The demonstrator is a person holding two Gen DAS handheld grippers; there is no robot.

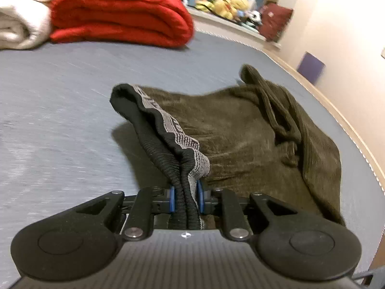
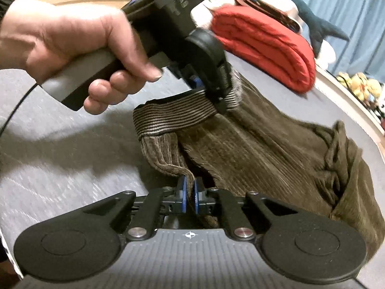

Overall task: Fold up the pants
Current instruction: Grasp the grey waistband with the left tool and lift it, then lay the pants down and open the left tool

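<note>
Brown corduroy pants (image 1: pixel 240 134) on grey bed (image 1: pixel 60 101), partly lifted. Left gripper (image 1: pixel 185 196) clamped on striped elastic waistband (image 1: pixel 168 130). Right gripper (image 2: pixel 189 196) clamped on corduroy fold near waistband.

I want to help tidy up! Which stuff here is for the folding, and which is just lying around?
For the folding:
- pants
- left tongs, shut on the waistband
- right tongs, shut on the pants' fabric

Just lying around:
- red blanket
- white blanket
- plush toys
- shark toy
</note>
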